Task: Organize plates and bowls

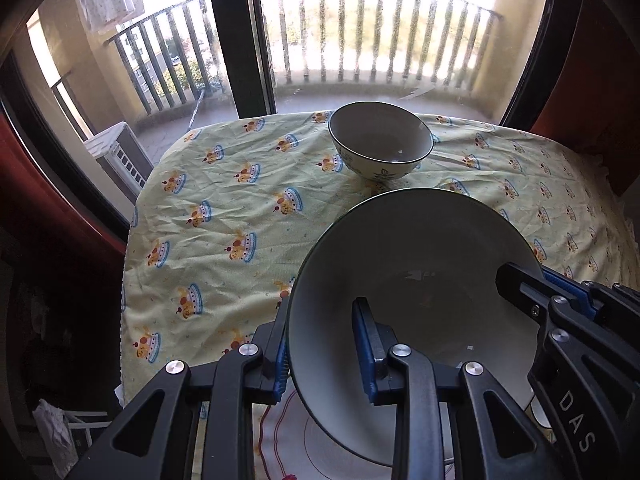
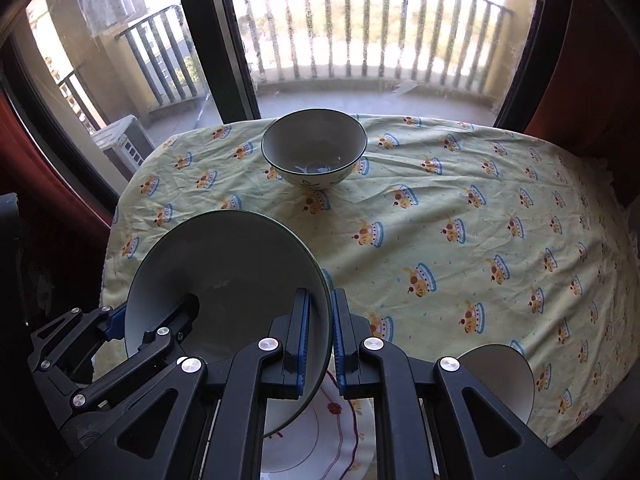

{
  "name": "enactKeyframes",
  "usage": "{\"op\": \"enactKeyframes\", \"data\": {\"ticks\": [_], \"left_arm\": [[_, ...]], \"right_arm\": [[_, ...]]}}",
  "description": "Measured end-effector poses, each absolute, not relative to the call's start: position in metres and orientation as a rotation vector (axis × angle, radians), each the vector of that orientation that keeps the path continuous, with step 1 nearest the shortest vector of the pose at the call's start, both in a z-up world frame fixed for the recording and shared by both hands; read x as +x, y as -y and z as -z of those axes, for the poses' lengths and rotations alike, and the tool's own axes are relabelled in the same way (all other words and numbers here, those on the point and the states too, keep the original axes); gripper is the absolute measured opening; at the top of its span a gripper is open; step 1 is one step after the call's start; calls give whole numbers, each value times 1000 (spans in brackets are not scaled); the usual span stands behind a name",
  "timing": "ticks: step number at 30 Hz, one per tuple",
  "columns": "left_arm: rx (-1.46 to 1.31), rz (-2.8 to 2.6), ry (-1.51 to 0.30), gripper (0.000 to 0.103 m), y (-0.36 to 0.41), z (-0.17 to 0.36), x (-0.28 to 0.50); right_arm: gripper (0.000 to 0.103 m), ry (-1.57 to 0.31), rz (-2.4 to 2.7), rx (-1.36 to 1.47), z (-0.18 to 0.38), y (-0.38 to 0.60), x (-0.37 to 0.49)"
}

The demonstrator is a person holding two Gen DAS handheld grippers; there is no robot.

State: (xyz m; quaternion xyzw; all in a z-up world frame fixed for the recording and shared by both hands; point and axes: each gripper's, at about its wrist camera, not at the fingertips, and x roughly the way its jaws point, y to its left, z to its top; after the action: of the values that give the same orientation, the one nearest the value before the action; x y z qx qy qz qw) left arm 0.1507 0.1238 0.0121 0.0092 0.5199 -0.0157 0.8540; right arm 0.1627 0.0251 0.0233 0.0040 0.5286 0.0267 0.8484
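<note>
Left wrist view: left gripper (image 1: 323,350) clenched on near-left rim of large bowl (image 1: 416,272), one finger outside the wall, one inside.
Large bowl: tilted, raised over a white plate (image 1: 288,440) w/ red edging at near edge of worktop (image 1: 224,208).
Right gripper, same view: enters from right (image 1: 538,284), clamped on bowl's far-right rim.
Small bowl: upright on yellow crown-print cloth (image 1: 380,145), towards far edge of worktop, well apart from large bowl.
Backdrop: window, balcony railing (image 1: 360,28), AC unit (image 1: 120,156) outside.

Right wrist view: right gripper (image 2: 320,338) gripping large bowl's (image 2: 224,272) right rim btwn blue pads (image 2: 305,330).
Left gripper, same view: at lower left (image 2: 128,318), holding opposite rim of same bowl.
Plate: white, red wavy trim (image 2: 332,436), lying under the tilted bowl and gripper.
Small bowl: patterned outside (image 2: 314,147), upright at far centre of cloth.
Third bowl: grey-white, tipped on its side (image 2: 500,380) at near-right, partly hidden behind gripper.
</note>
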Motion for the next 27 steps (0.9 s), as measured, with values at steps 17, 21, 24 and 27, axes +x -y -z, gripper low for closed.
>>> {"op": "enactKeyframes", "data": {"ticks": [17,21,24,27], "left_arm": [[-15,10,-1070,27,-24,-25,130],[-31,8,-1075,27,-3,-22,123],[-35,14,-1078,27,12,-20,118],[-31,16,-1081,27,24,-16,113]], "right_arm": [[14,-1097,-121,-44,-43,79,144],[14,-1097,-132,-54,-42,100,138],[14,-1104,-131,-54,-40,117,132],[14,-1116,-133,-45,-36,133,126]]}}
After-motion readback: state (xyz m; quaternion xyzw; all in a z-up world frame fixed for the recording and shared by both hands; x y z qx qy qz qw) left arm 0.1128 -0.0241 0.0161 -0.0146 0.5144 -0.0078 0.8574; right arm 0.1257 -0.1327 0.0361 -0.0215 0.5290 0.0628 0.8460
